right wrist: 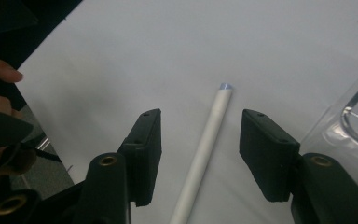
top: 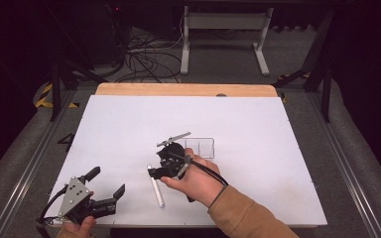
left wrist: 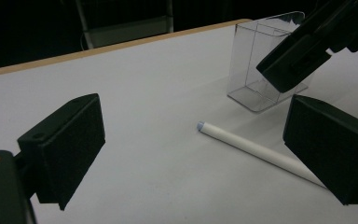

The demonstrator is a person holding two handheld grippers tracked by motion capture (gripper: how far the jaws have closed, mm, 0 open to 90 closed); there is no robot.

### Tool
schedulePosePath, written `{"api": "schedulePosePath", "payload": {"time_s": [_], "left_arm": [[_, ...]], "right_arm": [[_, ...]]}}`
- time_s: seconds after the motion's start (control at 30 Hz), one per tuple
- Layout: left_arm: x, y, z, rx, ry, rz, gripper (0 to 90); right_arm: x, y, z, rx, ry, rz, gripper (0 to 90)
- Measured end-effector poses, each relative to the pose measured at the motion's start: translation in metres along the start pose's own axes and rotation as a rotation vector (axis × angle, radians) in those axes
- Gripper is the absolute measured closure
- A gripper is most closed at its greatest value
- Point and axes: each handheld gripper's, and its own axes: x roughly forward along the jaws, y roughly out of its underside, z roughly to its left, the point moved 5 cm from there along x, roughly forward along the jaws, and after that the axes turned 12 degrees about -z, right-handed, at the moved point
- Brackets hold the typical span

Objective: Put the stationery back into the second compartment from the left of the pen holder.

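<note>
A white stick (top: 156, 191) with a pale blue tip lies flat on the white board (top: 248, 124), near its front edge. My right gripper (top: 155, 163) hovers open over the stick's far end. In the right gripper view the stick (right wrist: 205, 144) runs between the two spread jaws of the right gripper (right wrist: 200, 116) without touching either. My left gripper (top: 108, 180) is open at the board's front left corner, aimed at the stick (left wrist: 251, 149), with nothing between the jaws of the left gripper (left wrist: 191, 116). A clear plastic box (top: 201, 147) stands just behind the right gripper.
The clear box (left wrist: 261, 70) stands upright beyond the stick, partly hidden by the right gripper (left wrist: 303, 51). A wooden table edge (top: 186, 89) runs along the back of the board. Cables and a white frame are on the floor beyond.
</note>
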Motion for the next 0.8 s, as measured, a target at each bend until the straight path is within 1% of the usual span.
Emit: {"api": "schedulePosePath", "payload": {"time_s": [0.13, 0.2, 0.37, 0.6, 0.8], "left_arm": [[0.000, 0.000, 0.000, 0.000, 0.002, 0.001, 6.3], [0.000, 0.000, 0.000, 0.000, 0.002, 0.001, 6.3], [0.001, 0.000, 0.000, 0.001, 0.005, 0.000, 6.3], [0.001, 0.000, 0.000, 0.004, 0.008, 0.004, 6.3], [0.002, 0.000, 0.000, 0.003, 0.010, 0.003, 6.3]], "right_arm": [[0.010, 0.002, 0.000, 0.031, 0.020, 0.051, 49.7], [0.014, 0.003, 0.000, 0.042, 0.029, 0.062, 50.2], [0.025, 0.008, 0.001, 0.063, 0.064, 0.117, 52.1], [0.037, 0.010, 0.000, 0.087, 0.096, 0.162, 52.3], [0.043, 0.013, -0.001, 0.108, 0.119, 0.201, 53.4]]}}
